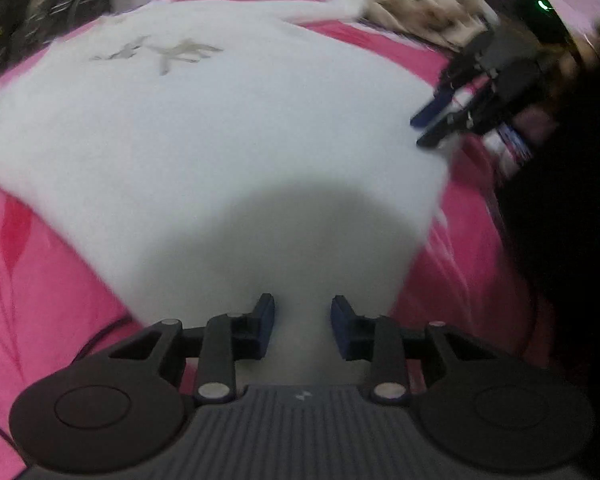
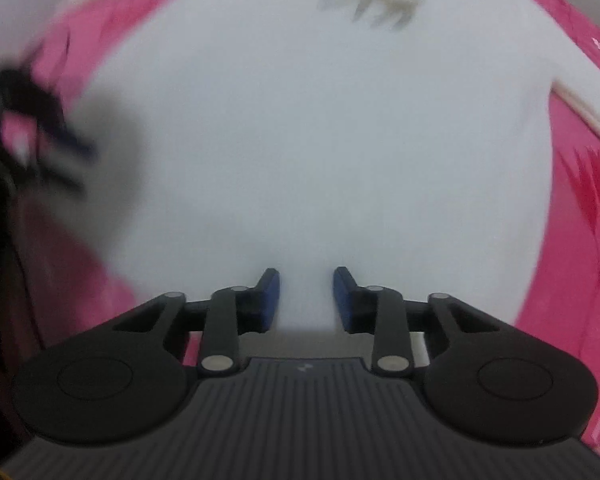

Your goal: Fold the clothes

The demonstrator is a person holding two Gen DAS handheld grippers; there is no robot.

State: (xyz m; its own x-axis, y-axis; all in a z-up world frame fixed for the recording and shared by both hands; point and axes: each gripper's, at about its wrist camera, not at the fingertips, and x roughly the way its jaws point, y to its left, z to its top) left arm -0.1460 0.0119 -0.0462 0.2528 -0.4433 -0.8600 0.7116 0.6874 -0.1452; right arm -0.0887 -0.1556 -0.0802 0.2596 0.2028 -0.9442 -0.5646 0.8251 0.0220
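Note:
A white garment (image 1: 228, 128) with a grey print (image 1: 168, 54) lies spread flat on a pink bedspread (image 1: 40, 280). My left gripper (image 1: 303, 304) hovers over its near edge. Its blue pads stand apart and nothing is pinched between them. In the left wrist view, my right gripper (image 1: 418, 133) reaches in at the garment's right edge, fingers slightly apart. The right wrist view shows the same garment (image 2: 300, 140) and print (image 2: 380, 4) from the other side. There my right gripper (image 2: 306, 276) is open above the cloth, and the left gripper (image 2: 84, 164) is a dark blur at the left.
A tan fluffy heap (image 1: 412, 4) lies at the far end of the bed, with dark patterned fabric (image 1: 32, 4) at the upper left. A person's dark clothing (image 1: 560, 220) fills the right side. Pink bedspread (image 2: 580, 240) shows around the garment.

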